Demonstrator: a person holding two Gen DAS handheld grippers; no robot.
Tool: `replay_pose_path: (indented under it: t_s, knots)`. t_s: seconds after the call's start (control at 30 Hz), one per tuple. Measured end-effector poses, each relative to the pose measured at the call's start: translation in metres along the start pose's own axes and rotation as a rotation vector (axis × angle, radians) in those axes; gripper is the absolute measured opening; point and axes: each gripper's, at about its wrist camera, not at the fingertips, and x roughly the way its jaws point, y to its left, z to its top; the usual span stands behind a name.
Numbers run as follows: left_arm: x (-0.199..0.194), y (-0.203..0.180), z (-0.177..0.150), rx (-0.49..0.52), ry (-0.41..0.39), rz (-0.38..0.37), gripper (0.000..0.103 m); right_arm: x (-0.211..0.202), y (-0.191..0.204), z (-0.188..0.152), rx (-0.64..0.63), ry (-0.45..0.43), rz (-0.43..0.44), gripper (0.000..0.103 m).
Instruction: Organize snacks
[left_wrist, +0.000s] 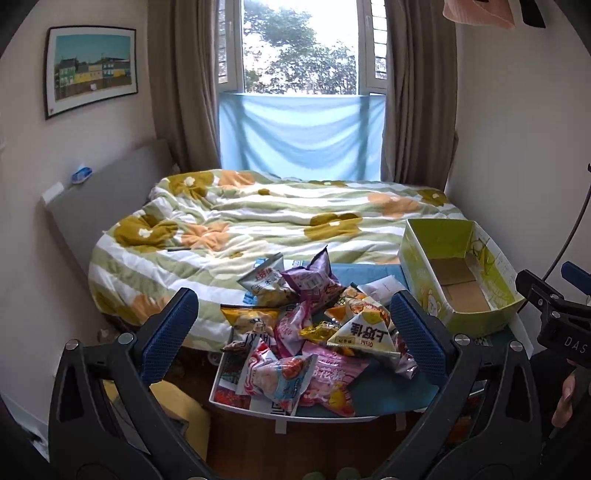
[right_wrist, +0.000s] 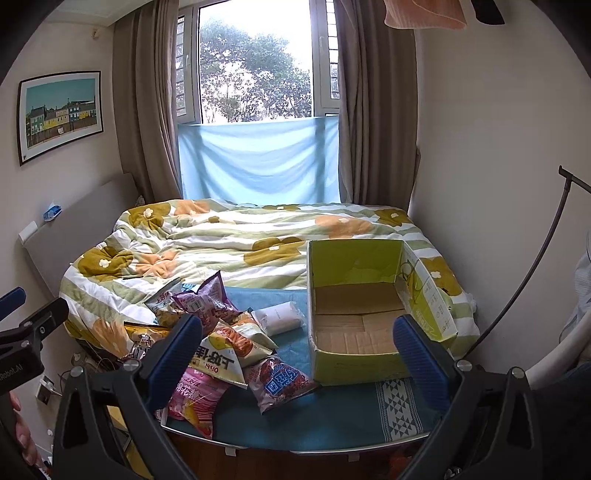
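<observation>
The left gripper has its blue-padded fingers spread wide with nothing between them, hovering over a heap of snack bags. The right gripper is likewise spread and empty, one pad over the heap's right edge, the other in front of an open green cardboard box.

The heap and the box both sit on a counter covered in teal cloth, the bags to the left, the box to the right and apart from them. The box holds nothing; its brown floor is bare. A yellow-and-white triangular bag lies on top of the pile, a purple bag stands up at the back, pink ones sprawl at the front.

Beyond the counter is a bed under a green-striped flowered duvet, then a window with brown curtains and a pale blue sheet hung below it. A framed picture hangs on the left wall.

The right wrist view alone shows a white roll, possibly a wrapped packet, lying between heap and box, a purple bag at the front, and a patterned cloth border. The left view alone shows the pile's left bags and the counter's white rim.
</observation>
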Motion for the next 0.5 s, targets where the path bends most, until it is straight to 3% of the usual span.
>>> replay_pose_path:
  t_s: [0.5]
  knots:
    - [-0.0011, -0.0041, -0.0044, 0.001, 0.003, -0.007, 0.102, -0.0005, -0.0026, -0.0011, 0.012, 0.003, 0.001, 0.103]
